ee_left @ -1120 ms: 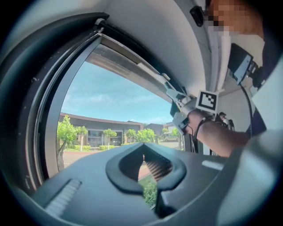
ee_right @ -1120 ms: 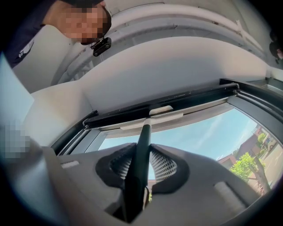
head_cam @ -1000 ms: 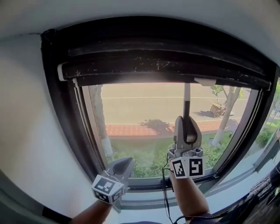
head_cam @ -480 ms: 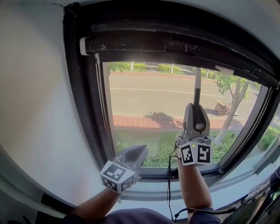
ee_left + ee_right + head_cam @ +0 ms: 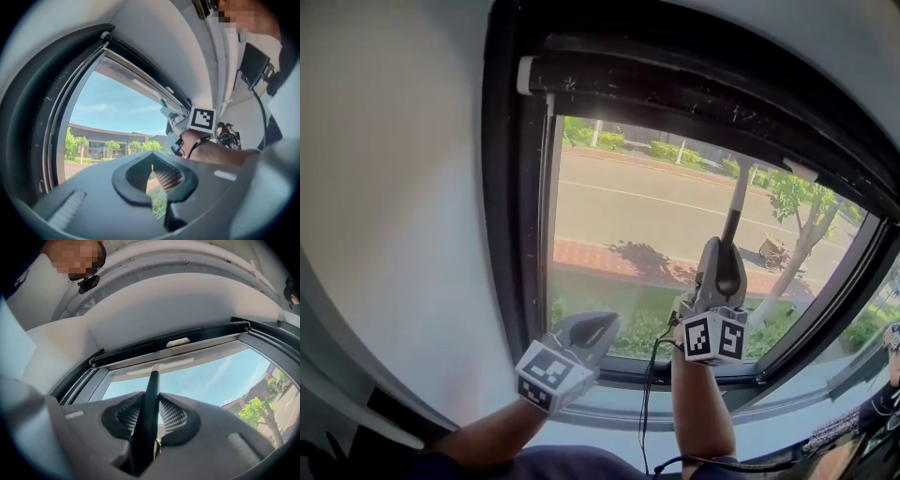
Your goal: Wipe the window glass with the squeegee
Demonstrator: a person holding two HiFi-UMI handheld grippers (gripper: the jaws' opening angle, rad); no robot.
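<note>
Right gripper [image 5: 151, 405]: held up before the window, jaws closed tight on the squeegee handle, which is pinched between the two ribbed pads [image 5: 172, 414].
Squeegee [image 5: 732, 228]: a dark handle is seen rising from the right gripper toward 12–1 o'clock, turning pale higher up; the pale crossbar head is set near the top edge of the glass, just below the upper frame. Contact between blade and glass cannot be made out.
Left gripper [image 5: 587, 330]: held at 8 o'clock of the right gripper, lower and apart from it; jaws drawn together with nothing between them, greenery being visible through the slit left at the pads.
Window glass [image 5: 619, 216]: a road, a brick-paved strip, grass and trees are seen through it.
Window frame [image 5: 508, 206]: dark; its left upright stands at 10 o'clock of the left gripper.
Top rail [image 5: 675, 94]: a black scuffed bar running along 12 o'clock of the pane.
Wall [image 5: 394, 187]: pale, filling the 9 o'clock side.
Sill [image 5: 609, 408]: pale ledge at 6 o'clock, below both grippers.
</note>
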